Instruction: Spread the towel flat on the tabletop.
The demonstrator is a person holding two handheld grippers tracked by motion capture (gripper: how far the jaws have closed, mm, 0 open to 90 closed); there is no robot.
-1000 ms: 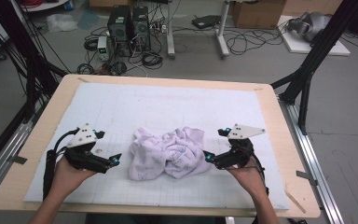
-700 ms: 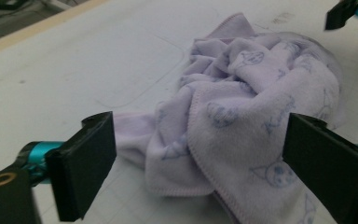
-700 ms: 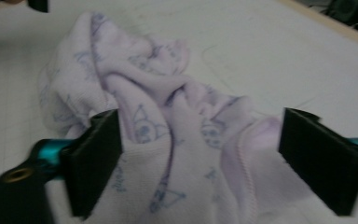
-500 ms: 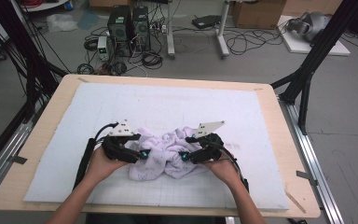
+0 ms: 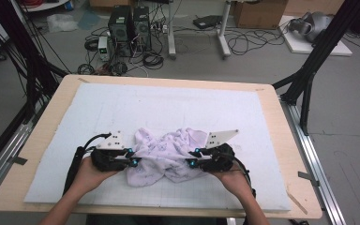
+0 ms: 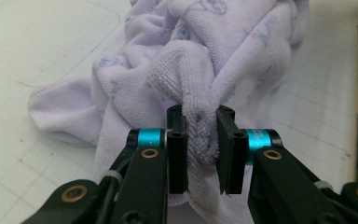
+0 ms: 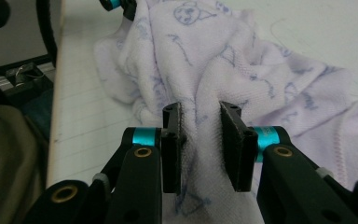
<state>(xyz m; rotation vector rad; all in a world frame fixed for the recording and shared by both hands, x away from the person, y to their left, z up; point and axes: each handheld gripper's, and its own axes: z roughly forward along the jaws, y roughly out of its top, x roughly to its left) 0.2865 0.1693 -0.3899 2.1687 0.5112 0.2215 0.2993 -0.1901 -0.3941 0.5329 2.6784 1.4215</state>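
Towel: a crumpled lilac towel (image 5: 166,152) with small printed figures, bunched in a heap on the white mat (image 5: 168,108), near the front edge of the bench (image 5: 290,197) and about midway between its left and right edges.
Left claw: the left claw (image 6: 200,140) has just been closing and now pinches a raised fold at the towel's left side; the terry cloth is squeezed between both pads.
Right claw: the right claw (image 7: 200,140) has likewise just been closing on a ridge of cloth at the towel's right side, with the fabric filling the gap between the pads.
Hands: one hand behind each claw, coming in over the front edge of the bench.
Mat: covers most of the wooden bench top, leaving a bare margin round it.
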